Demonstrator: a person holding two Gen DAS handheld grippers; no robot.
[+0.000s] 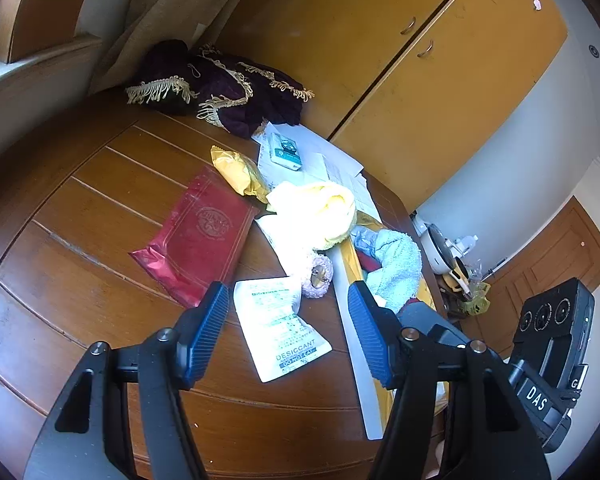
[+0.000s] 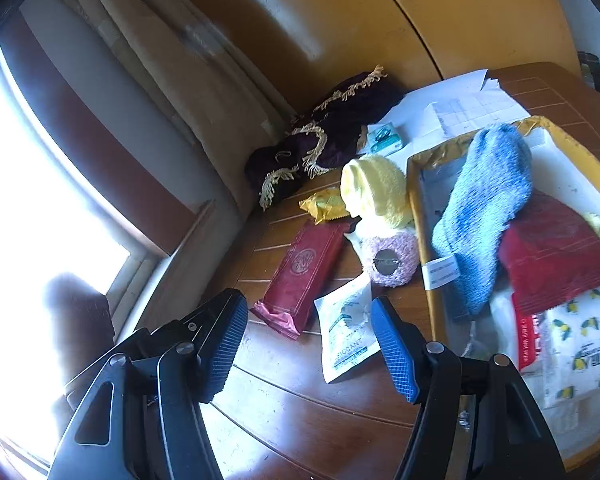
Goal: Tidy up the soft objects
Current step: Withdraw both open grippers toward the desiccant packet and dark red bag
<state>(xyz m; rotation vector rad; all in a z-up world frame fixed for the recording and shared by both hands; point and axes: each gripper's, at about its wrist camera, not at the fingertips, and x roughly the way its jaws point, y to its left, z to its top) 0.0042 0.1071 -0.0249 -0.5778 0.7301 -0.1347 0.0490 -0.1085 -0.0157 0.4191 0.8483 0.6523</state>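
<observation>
— What carries everything here?
— A brown wooden tabletop (image 1: 100,216) with inlaid lines, set against yellow cupboard doors (image 1: 440,80), with a beige curtain (image 2: 172,80) at the upper left of the right wrist view.
— And the tongs?
— Both pairs are spread wide and empty. The left tongs (image 1: 288,332) hover at lower centre above a white desiccant sachet (image 1: 280,332); the right tongs (image 2: 310,344) frame the same sachet in their own view.
— Beyond that?
— Left of the sachet lies a red foil packet (image 1: 200,240). Just past the sachet is a lilac fluffy ball (image 2: 390,258), touching a pale yellow soft cloth (image 2: 380,188). A yellow wrapper (image 1: 236,170) is beside it.
— The right side?
— A yellow-rimmed tray (image 2: 418,208) holds a blue fuzzy sock (image 2: 484,208) draped over a red pouch (image 2: 556,248).
— Farthest?
— White papers (image 2: 460,108) and a dark purple fringed cloth (image 1: 220,84) at upper centre.
</observation>
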